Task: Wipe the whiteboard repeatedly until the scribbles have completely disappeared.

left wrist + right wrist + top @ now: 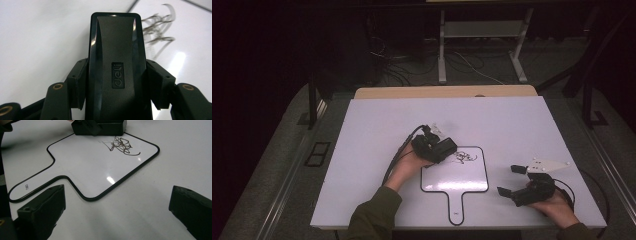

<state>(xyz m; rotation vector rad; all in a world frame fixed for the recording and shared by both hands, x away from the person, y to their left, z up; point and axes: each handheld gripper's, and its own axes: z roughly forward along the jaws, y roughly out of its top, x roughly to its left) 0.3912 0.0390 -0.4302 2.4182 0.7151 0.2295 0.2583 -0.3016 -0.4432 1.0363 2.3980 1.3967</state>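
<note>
Clamping the eraser at the whiteboard's edge, left hand-held gripper; right hand-held gripper gapes.

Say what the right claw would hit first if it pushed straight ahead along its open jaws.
Probably the small whiteboard: the right claw, jaws wide apart, points over bare table at its near corner. Beyond lies the scribble and the eraser.
</note>
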